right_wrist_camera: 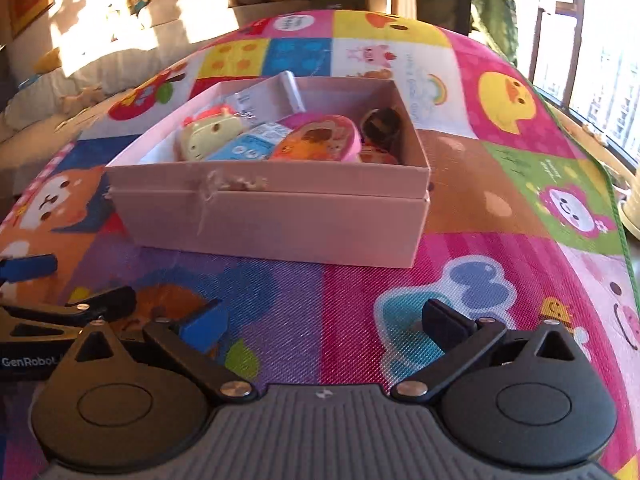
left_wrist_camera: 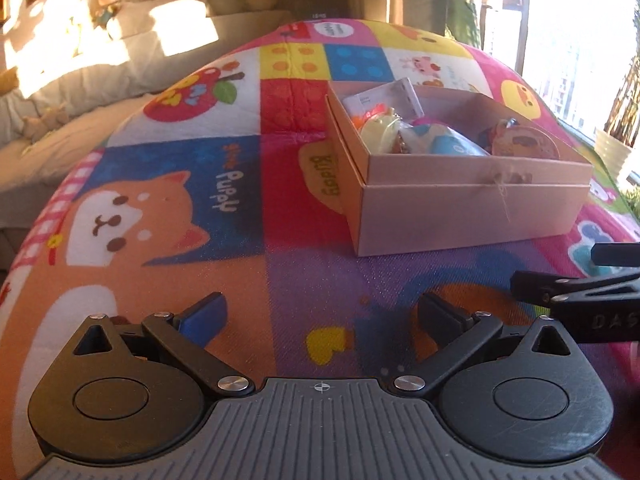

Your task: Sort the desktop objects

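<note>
**Box ahead of both grippers, nearer the right one**

Sunlit and cluttered with soft toys at the back, the room holds a bright patchwork cartoon play mat (left_wrist_camera: 208, 208) that covers the whole work surface. On it sits an open pinkish-brown cardboard box (right_wrist_camera: 272, 216), already filled with small things: a pale yellow animal-shaped toy (right_wrist_camera: 208, 136), a blue-and-white packet (right_wrist_camera: 248, 148), a pink round tin with a cartoon lid (right_wrist_camera: 320, 136) and a white flat card or pack (left_wrist_camera: 384, 98) leaning at the far wall.

No loose object shows on the mat in either view, so the sorting looks largely done, as far as can be judged.

The left gripper (left_wrist_camera: 320, 316) hovers low over the mat, jaws spread wide and empty; the box lies ahead and to its right. The right gripper (right_wrist_camera: 324, 320) is likewise wide and empty, with the box straight ahead and slightly left, its long side facing the fingers. The right hand seems the nearer one for any further move at the box.
</note>
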Demonstrator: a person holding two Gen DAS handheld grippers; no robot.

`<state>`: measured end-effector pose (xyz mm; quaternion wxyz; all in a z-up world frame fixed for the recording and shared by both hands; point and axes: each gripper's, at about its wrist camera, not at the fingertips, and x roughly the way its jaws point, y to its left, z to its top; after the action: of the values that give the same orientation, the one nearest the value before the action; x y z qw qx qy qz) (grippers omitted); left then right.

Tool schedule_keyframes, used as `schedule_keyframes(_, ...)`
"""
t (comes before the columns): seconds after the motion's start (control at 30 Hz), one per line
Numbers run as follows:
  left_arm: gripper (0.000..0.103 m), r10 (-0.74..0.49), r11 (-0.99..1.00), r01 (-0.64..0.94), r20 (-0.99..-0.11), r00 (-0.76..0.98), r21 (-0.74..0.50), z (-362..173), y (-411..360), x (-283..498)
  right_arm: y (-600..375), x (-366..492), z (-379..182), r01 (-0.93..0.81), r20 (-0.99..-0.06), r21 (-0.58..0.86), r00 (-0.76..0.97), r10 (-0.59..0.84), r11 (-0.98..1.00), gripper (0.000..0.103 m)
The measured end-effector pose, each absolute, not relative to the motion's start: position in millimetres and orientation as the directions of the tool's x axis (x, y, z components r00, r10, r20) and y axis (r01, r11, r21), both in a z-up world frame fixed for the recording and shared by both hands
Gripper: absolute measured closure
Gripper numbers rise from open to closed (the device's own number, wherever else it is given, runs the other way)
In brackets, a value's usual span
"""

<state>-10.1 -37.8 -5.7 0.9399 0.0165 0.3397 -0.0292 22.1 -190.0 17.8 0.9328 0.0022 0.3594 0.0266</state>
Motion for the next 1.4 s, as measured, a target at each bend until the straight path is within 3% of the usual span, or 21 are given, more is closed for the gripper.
schedule_keyframes(0.1, 0.0, -0.038, 0.998, 0.065, -0.637, 0.77, 0.019, -6, -39, -12, -187, 18, 13, -0.024, -0.64, 0.009, 0.768, 0.025, 1.0, 0.0)
schedule_keyframes(1.4, 0.0, -0.058, 0.996, 0.084, -0.634, 0.771, 0.01, -1, -37, -31, -185, -2, 12, -0.008, -0.635, 0.008, 0.772, 0.012, 1.0, 0.0)
